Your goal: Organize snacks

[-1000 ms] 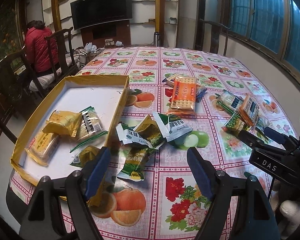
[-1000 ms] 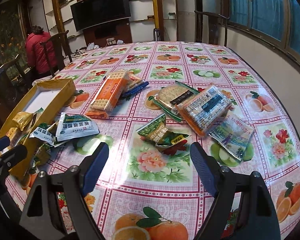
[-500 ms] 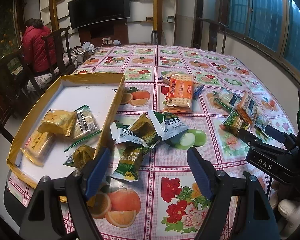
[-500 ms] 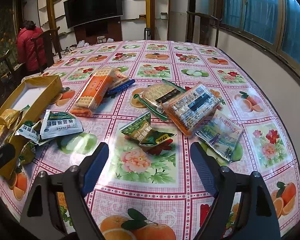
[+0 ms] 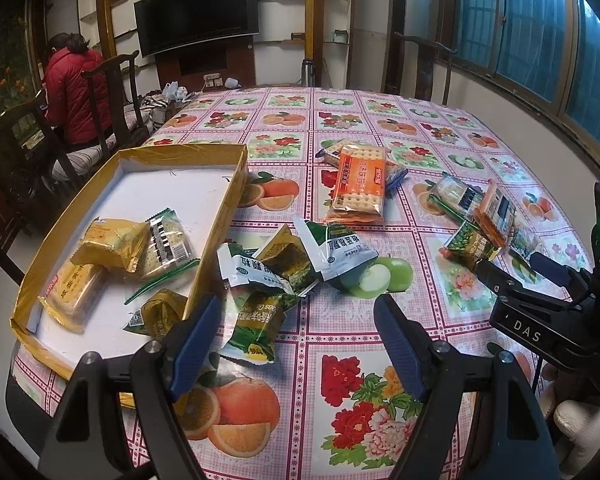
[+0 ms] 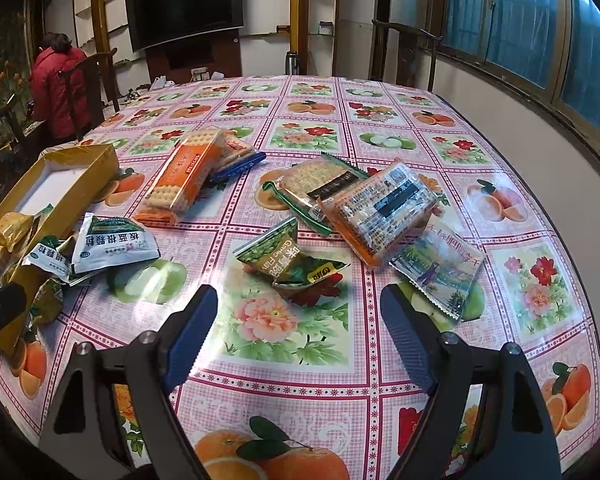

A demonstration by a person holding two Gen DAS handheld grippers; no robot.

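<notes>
A shallow gold box (image 5: pixel 220 216) with a white floor lies at the table's left and holds several snack packets, among them a yellow one (image 5: pixel 112 242). A heap of green and white packets (image 5: pixel 284 272) lies just right of the box. My left gripper (image 5: pixel 298 340) is open and empty, hovering just short of that heap. My right gripper (image 6: pixel 300 332) is open and empty, just short of a green pea packet (image 6: pixel 290 264). An orange cracker pack (image 6: pixel 184 176) and a clear biscuit pack (image 6: pixel 380 208) lie farther back.
The table (image 6: pixel 340 360) wears a pink fruit-and-flower cloth. A blue landscape packet (image 6: pixel 436 272) lies at the right. Dark wooden chairs (image 5: pixel 112 96) stand at the far left, with a person in a red jacket (image 5: pixel 72 92) seated there. A wall runs along the table's right side.
Both grippers have risen and pulled back slightly, so the table looks farther off. Both stay open and empty. No snack has moved.
</notes>
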